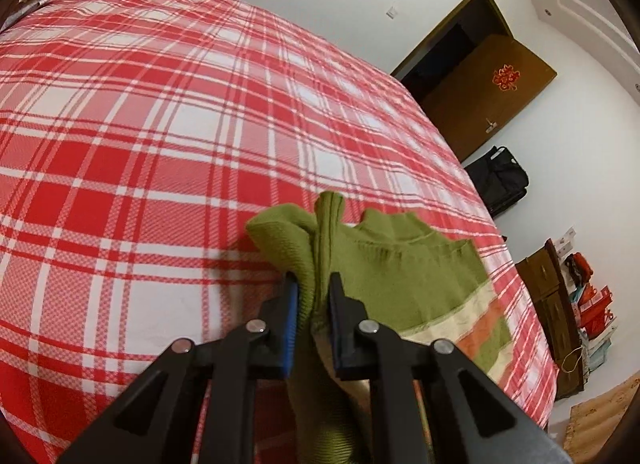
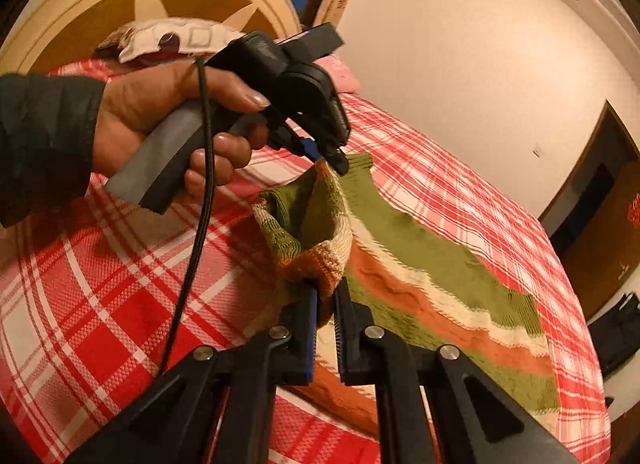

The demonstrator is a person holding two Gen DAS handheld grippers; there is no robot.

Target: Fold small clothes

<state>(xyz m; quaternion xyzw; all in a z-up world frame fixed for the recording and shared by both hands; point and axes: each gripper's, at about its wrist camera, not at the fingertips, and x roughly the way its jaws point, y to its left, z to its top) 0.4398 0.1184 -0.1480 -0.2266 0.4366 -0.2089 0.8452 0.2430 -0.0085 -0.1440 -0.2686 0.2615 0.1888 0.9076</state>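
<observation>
**Both grippers pinch sweater edge over bed**

Small green sweater (image 2: 420,240) with orange and cream stripes lies partly on the plaid bedspread (image 1: 140,136), one side lifted. Left gripper (image 1: 314,284) is clamped on a bunched green fold; right gripper (image 2: 326,296) is clamped on the striped hem. The knit looks soft, light and floppy, so it will likely sag and stretch; best gripped at hem and shoulder edges.

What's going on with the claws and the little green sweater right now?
Left claw shut on green sweater. Right claw shut on its striped hem. Sweater partly lifted off plaid bed. Nothing in the way.
</observation>
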